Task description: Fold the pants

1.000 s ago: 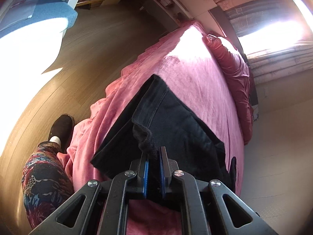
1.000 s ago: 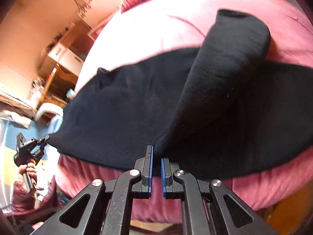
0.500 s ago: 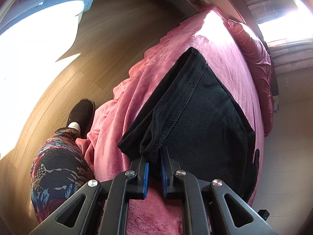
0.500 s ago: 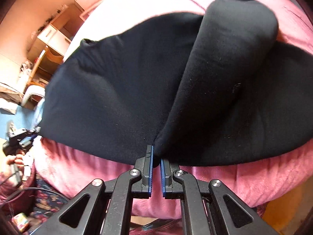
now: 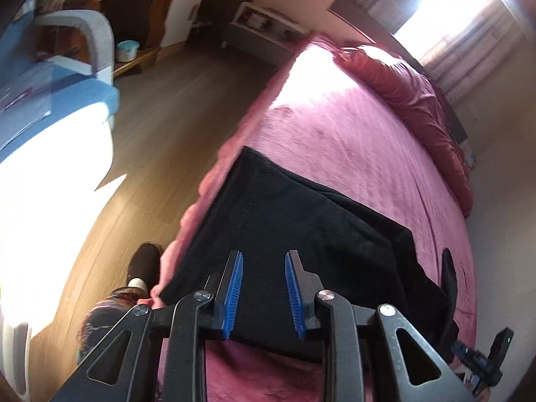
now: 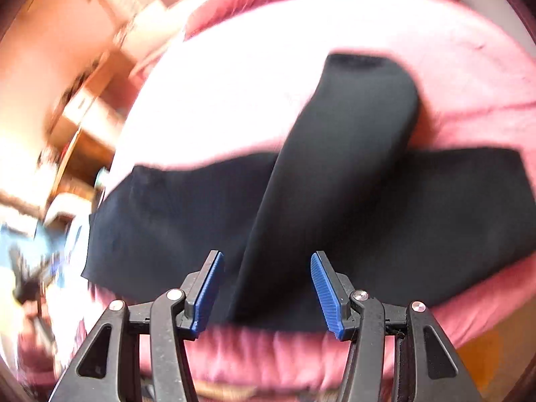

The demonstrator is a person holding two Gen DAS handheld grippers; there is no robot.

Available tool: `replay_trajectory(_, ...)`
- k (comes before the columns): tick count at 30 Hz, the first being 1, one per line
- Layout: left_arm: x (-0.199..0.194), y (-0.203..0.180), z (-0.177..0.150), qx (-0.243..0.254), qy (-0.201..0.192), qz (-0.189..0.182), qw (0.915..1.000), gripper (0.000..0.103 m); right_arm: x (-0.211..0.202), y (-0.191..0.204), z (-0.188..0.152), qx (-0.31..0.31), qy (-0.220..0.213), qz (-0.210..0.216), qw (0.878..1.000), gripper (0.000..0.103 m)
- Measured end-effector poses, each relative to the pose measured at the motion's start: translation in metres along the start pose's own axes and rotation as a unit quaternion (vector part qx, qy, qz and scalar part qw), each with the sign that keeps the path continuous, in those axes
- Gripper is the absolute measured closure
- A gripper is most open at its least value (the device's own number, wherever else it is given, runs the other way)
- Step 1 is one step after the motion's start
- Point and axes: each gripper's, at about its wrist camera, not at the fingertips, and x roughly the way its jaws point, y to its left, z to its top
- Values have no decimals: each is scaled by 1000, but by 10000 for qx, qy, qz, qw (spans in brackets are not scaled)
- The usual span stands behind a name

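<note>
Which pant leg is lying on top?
The pant leg running away from the right gripper; it crosses over the flat sideways part of the black pants.

Right gripper [image 6: 264,288] with jaws spread wide, blue pads [image 6: 326,293] bare, nothing between them. Black pants [image 6: 418,221] lie flat across the pink bed [image 6: 241,77], reaching to its near edge. One leg [image 6: 338,167] is folded up and over the rest, running diagonally away from the gripper toward the far side of the bed. Left of frame heavily blurred (wooden furniture [image 6: 90,140], details unreadable). Pink bedding hangs below the pants' near edge.
</note>
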Motion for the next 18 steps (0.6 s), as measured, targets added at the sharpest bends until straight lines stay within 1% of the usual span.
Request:
replay_trajectory(2, 18, -30, -6, 400, 293, -349, 9982, 76, 8, -4, 33, 220, -223, -322, 9990, 48)
replay_trajectory(3, 28, -45, -11, 595, 472, -547, 9956, 76, 16, -6, 49, 317, -299, -444, 9981, 48)
replay_trajectory(4, 38, -58, -16, 767, 648, -717, 9924, 76, 25, -8, 65, 399, -328, -510, 9974, 48)
replay_trajectory(7, 67, -90, -38, 1079, 1091, -1012, 9830, 76, 60, -10, 110, 617, -234, -764, 9949, 48)
replay_trajectory(8, 75, -98, -44, 1169, 1228, -1056, 9798, 76, 71, -8, 124, 593, -223, -897, 9940, 48)
replay_trajectory(11, 93, -111, -61, 1415, 1506, -954, 9738, 76, 105, -2, 157, 470, -109, -1538, 9869, 48)
replay_trajectory(12, 97, -113, -65, 1435, 1603, -920, 9722, 76, 116, -2, 167, 424, -41, -1791, 9829, 49)
replay_trajectory(14, 100, -113, -72, 1468, 1704, -895, 9703, 76, 137, -10, 179, 314, 253, -2283, 9728, 50)
replay_trajectory(15, 99, -112, -73, 1465, 1705, -894, 9703, 76, 149, -14, 182, 300, 473, -2391, 9694, 51)
replay_trajectory(16, 98, -111, -73, 1439, 1707, -909, 9705, 76, 153, -21, 179, 285, 651, -2412, 9679, 53)
replay_trajectory(17, 99, -111, -72, 1402, 1711, -919, 9709, 76, 157, -22, 180, 180, 689, -2403, 9681, 54)
replay_trajectory(18, 99, -110, -72, 1377, 1717, -926, 9711, 76, 157, -20, 180, 29, 670, -2409, 9682, 57)
